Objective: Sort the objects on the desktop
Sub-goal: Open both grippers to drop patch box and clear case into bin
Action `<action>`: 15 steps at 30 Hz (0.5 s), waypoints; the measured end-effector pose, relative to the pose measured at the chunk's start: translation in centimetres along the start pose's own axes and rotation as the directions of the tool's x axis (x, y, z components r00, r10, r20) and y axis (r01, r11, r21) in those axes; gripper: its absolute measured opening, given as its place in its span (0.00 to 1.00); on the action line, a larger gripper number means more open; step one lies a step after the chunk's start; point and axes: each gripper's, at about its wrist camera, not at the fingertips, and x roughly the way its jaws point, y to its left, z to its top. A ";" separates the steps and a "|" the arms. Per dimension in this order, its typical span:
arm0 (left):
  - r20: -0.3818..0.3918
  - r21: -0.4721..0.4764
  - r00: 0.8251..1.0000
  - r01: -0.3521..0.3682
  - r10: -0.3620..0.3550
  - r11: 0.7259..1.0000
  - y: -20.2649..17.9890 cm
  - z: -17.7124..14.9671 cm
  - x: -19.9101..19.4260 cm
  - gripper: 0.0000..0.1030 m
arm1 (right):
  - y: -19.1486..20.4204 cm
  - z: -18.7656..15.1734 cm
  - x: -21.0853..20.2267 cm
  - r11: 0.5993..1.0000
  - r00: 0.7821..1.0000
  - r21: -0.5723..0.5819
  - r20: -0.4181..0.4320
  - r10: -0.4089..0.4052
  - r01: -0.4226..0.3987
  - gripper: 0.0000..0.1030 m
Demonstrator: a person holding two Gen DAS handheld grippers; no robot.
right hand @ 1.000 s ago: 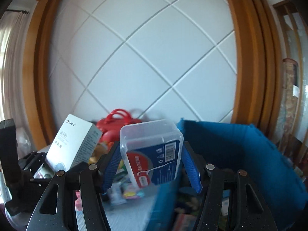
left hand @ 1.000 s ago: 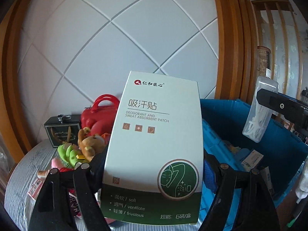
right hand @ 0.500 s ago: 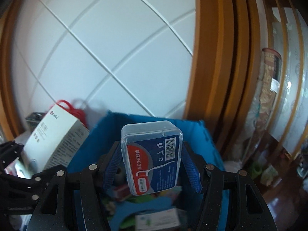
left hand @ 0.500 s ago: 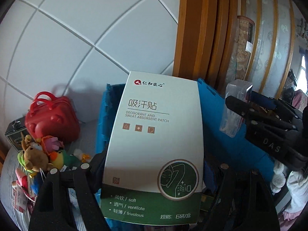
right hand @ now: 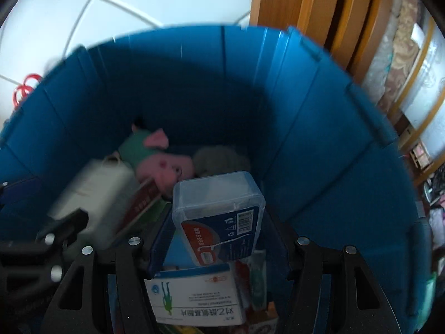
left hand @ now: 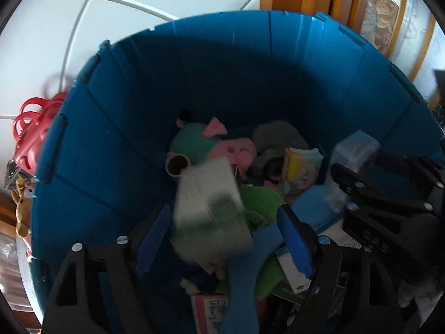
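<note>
With the white box (left hand: 211, 208) seen loose between the left gripper's (left hand: 222, 239) spread fingers and the floss case (right hand: 219, 214) gripped by the right gripper's (right hand: 219, 239) fingers over the blue bin (left hand: 222, 64), a bounce off the piled toys is risked.

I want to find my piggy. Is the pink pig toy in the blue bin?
In. The pink pig toy lies at the bottom of the blue bin, whose walls rise all around it.

left gripper (left hand: 222, 228): black frame, triangular cut-outs, silver screws, blue pads (left hand: 296, 243) | right gripper (right hand: 217, 236): same black frame, silver screws, blue pads (right hand: 158, 239), near edge
</note>
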 end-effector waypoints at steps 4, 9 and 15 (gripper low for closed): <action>0.008 0.035 0.999 -0.049 0.049 0.998 -0.7 -0.1 0.2 0.76 | 0.5 0.0 0.6 1.000 1.000 -0.028 -0.004 -0.004 0.004 0.60; -0.027 -0.011 0.999 -0.045 0.044 0.999 0.8 0.3 0.8 0.76 | 1.0 0.0 0.9 0.998 1.000 -0.054 -0.013 -0.014 0.013 0.63; -0.032 -0.020 0.998 -0.054 0.053 0.998 1.1 0.4 0.8 0.76 | 1.5 0.1 0.6 0.998 1.000 -0.052 -0.016 -0.023 0.023 0.82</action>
